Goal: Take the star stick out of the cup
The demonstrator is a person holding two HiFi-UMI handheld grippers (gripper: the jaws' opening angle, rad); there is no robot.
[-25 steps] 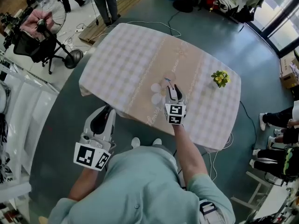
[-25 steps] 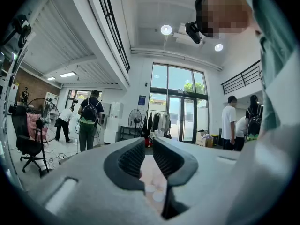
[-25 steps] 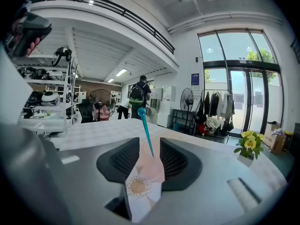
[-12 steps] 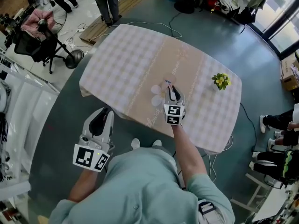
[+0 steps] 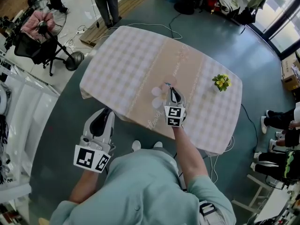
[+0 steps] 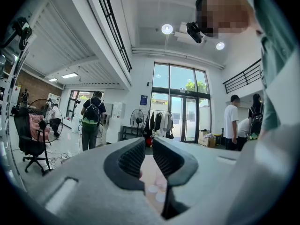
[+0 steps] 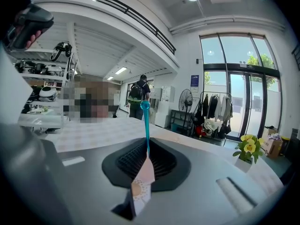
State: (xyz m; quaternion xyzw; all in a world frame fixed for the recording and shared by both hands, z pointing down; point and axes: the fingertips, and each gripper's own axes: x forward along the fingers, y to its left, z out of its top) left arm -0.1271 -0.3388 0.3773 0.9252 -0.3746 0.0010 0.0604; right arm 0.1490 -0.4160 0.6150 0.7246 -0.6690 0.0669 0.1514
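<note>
- Head view: my right gripper [image 5: 171, 93] reaches over the near part of the table [image 5: 126, 55]. The teal tip of the star stick [image 5: 166, 84] pokes out just past its nose. Two pale round things [image 5: 156, 96] sit just to its left. I cannot tell from here whether either is the cup, or whether the cup lies under my gripper. My left gripper [image 5: 105, 114] hangs off the table's near edge, well apart from all this.
- Left gripper view: my left gripper [image 6: 149, 159] has its jaws a narrow gap apart with nothing between them. Through the gap I see only tablecloth and the pale round things [image 6: 153, 189] beyond.
- Right gripper view: the jaws of my right gripper [image 7: 147, 159] have just been closing and now pinch the star stick [image 7: 146, 125]. It stands upright between the pads, its ball tip above them. Below the jaws a pale pink shape [image 7: 140, 186] with a round print shows; cup or cloth, I cannot say.
- Progress, as I judge it: the grasp is made, but the stick does not look lifted clear yet, so drawing it straight up is what remains.
</note>
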